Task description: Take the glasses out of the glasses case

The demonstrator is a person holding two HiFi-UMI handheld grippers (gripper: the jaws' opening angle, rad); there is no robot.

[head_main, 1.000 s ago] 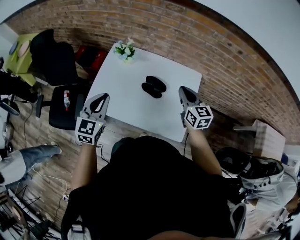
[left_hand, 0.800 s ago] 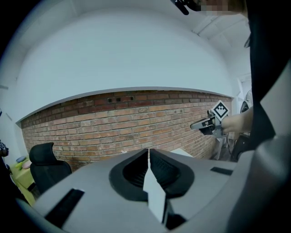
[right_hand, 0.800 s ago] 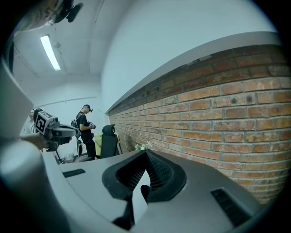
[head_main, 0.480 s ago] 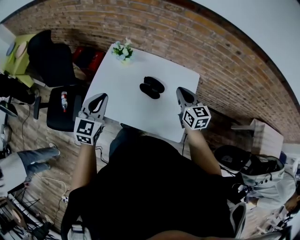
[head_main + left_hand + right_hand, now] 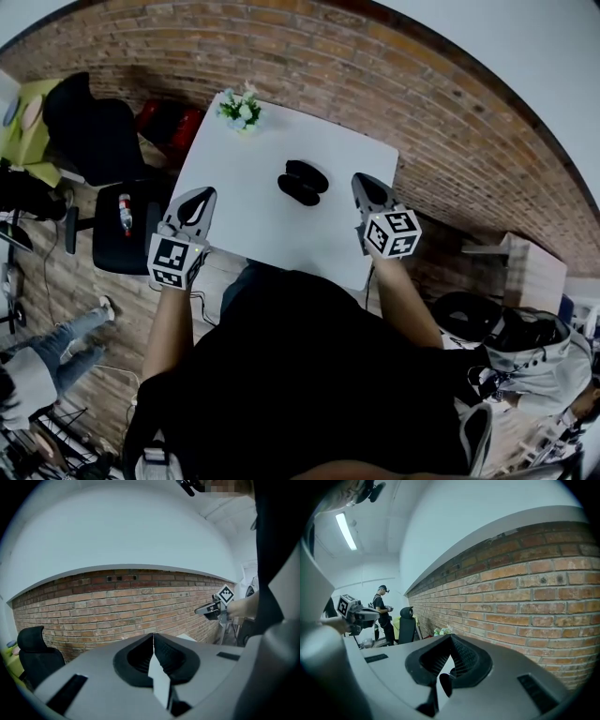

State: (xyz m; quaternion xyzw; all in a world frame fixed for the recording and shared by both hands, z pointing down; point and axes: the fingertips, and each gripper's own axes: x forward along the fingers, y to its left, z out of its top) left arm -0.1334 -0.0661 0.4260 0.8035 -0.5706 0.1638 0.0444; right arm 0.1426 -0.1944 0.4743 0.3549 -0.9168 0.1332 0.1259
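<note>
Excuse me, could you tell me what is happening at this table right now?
A person stands at a white table holding two grippers. The left gripper and the right gripper are both shut and empty, held near the table's front corners, either side of a black glasses case lying mid-table. Neither touches the case, and no glasses can be seen outside it. A small plant sits at the far corner.

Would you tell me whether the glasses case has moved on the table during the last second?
No. The glasses case keeps its distance from the flowers on the white table; only the view shifted.
</note>
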